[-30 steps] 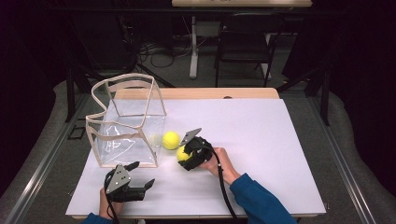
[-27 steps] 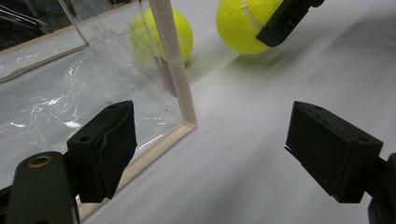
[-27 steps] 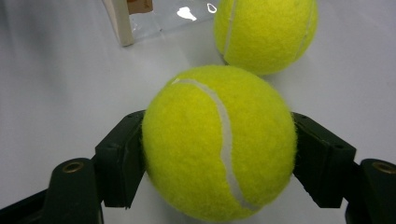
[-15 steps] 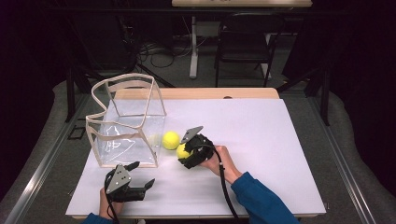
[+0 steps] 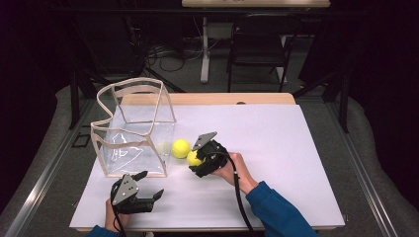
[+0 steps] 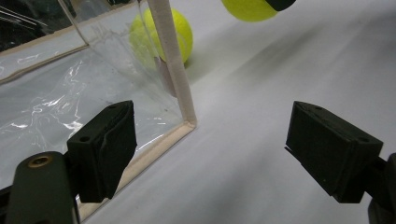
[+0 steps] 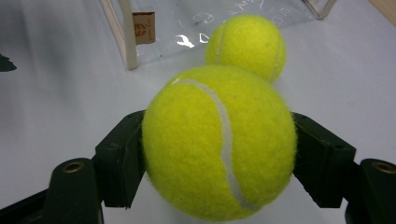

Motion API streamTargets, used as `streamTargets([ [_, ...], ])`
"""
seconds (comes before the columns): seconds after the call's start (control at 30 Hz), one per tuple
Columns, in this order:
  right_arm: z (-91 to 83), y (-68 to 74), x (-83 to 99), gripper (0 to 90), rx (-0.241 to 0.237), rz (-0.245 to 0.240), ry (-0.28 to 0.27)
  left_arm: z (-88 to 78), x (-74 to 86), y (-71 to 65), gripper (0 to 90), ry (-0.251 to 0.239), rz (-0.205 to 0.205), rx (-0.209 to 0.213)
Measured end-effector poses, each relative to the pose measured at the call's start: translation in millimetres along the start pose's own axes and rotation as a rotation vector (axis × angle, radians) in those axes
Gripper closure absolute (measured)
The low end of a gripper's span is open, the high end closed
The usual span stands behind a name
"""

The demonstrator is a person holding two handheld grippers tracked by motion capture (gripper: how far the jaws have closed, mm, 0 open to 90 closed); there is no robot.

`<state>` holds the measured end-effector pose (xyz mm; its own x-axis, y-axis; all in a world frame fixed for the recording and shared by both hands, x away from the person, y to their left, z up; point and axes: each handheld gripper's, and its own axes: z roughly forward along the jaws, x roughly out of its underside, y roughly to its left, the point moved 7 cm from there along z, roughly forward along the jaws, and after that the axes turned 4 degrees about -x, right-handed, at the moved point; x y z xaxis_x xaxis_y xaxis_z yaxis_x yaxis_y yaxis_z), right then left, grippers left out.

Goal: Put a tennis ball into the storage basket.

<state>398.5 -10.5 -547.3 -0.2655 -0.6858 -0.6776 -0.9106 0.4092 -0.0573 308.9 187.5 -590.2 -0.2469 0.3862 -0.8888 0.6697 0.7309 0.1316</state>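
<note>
White table (image 5: pixel 276 148) (dark room behind).

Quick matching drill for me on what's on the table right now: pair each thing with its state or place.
1. left gripper
2. right gripper
3. second tennis ball
4. clear bag

a. stands open-topped at the table's left
b. shut on a tennis ball
c. lies loose beside the bag
d. jaws open, nothing between them

Pairs: 1-d, 2-b, 3-c, 4-a
</note>
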Motion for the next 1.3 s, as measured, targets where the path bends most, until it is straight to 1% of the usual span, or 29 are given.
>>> streamTargets([
  [0.1, -2.2, -0.5, -1.5, 26.2, 0.003, 0.006, -0.009, -0.1, 0.1, 0.2, 16.2, 0.001, -0.001, -0.001],
  [0.7, -14.5, -5.4, -10.2, 26.2, 0.016, -0.012, -0.032, -0.6, -0.8, 0.3, 16.2, -0.008, 0.007, -0.002],
  [0.93, -18.5, -8.4, -13.7, 26.2, 0.021, -0.008, -0.041, -0.3, -0.6, -0.3, 16.2, -0.007, 0.0, 0.0],
  [1.17, -22.6, -10.4, -18.1, 26.2, 0.027, -0.012, -0.058, -0.7, -0.8, 0.3, 16.2, -0.009, 0.004, 0.002],
  [1.3, -23.3, -11.8, -19.4, 26.2, 0.026, -0.007, -0.063, -0.9, -0.9, 0.2, 16.2, -0.009, 0.004, 0.0],
])
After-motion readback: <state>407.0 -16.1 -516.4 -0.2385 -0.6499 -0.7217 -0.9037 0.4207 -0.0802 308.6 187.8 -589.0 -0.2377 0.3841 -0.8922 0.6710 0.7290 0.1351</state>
